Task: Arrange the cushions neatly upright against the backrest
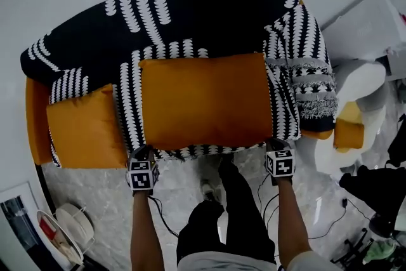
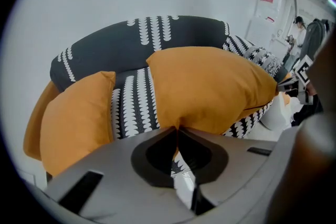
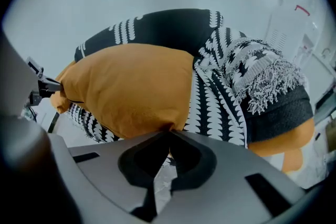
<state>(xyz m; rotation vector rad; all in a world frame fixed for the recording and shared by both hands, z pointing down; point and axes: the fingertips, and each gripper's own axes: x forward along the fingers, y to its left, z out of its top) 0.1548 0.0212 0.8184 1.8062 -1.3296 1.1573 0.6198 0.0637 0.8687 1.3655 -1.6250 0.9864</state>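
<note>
1. Left gripper [image 1: 143, 155]: one. The jaws are closed, pinching the fabric of the large orange cushion [image 1: 203, 101] at its front-left corner. In the left gripper view the left gripper [image 2: 177, 129] has its two jaw tips drawn together, with orange cloth puckered between them.
2. Right gripper [image 1: 277, 148]: one. The jaws are closed and clamped on the same cushion's front-right corner. In the right gripper view the right gripper [image 3: 169, 134] has its tips meeting on a fold of the large orange cushion [image 3: 131, 86].
3. Large orange cushion: one. It lies broad face up across the middle of the sofa [image 1: 35, 117] seat. Its front edge is at the seat's front edge and its rear edge is near the backrest [image 1: 190, 9].
4. Small orange cushion [image 1: 85, 130]: one. It sits tilted at the seat's left end, just beside the large cushion, with a strip of the patterned cover [image 1: 127, 105] showing between the two. No gripper touches it.
5. Orange cushions on the seat: two in total.
6. Patterned cover: one, black with white markings, draped over the backrest and the seat.
7. Fringed throw [image 1: 311, 82]: one, lying over the sofa's right arm.
</note>
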